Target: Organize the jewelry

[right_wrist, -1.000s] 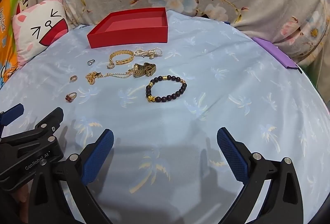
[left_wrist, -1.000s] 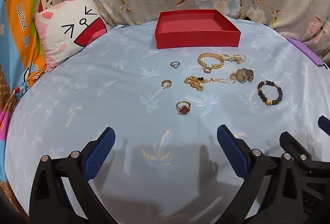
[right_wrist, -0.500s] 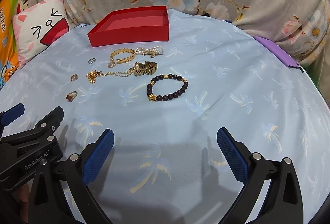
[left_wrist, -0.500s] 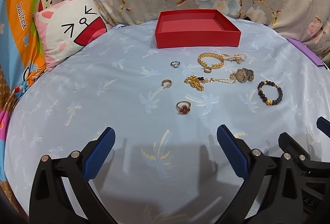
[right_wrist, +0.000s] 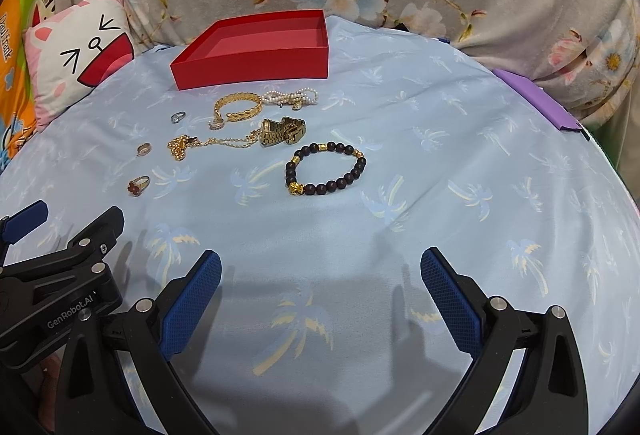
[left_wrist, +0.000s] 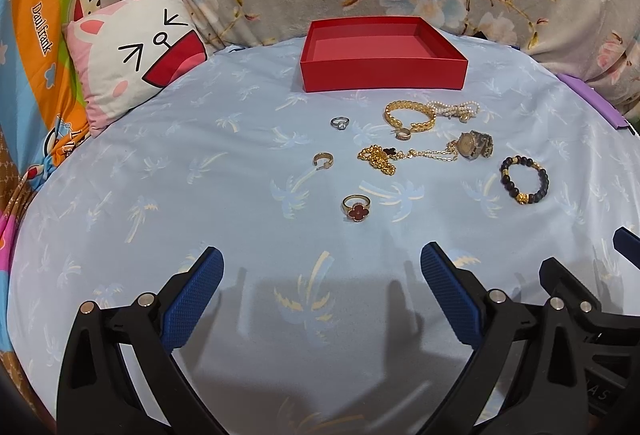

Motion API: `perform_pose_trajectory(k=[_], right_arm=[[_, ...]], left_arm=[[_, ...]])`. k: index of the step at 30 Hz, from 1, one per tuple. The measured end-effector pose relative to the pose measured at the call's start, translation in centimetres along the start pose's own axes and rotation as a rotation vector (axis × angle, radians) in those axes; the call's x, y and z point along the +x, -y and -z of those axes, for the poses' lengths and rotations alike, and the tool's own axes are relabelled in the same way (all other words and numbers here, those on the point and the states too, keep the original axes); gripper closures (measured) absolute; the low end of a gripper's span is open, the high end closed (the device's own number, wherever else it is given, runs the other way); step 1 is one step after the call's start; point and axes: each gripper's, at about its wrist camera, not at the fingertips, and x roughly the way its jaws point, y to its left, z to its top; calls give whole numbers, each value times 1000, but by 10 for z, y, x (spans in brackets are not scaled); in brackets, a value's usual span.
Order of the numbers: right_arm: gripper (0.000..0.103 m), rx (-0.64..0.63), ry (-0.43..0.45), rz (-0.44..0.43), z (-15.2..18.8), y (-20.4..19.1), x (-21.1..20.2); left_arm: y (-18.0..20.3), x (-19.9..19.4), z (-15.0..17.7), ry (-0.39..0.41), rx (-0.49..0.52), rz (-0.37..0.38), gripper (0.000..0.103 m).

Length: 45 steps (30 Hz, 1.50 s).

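Jewelry lies mid-frame before the red box (left_wrist: 383, 53); both claws, left claw (left_wrist: 322, 291) and right claw (right_wrist: 320, 293), gape empty. Pinch the clover ring (left_wrist: 356, 207) squarely first.

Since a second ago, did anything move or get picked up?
Almost nothing changed. The right gripper crept slightly forward, so the beaded bracelet sits a bit lower in its view. The left gripper barely shifted. Both stayed open and empty. Nothing was grabbed or let go: the rings, chains and watch lie where they were, and the red box still holds nothing.
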Motion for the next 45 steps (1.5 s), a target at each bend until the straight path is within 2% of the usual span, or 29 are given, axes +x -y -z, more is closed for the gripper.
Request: perform_pose_trajectory(k=[45], right_arm=[[5, 5, -8, -7, 2, 0, 4]], left_arm=[[-5, 4, -2, -10, -9, 24, 6]])
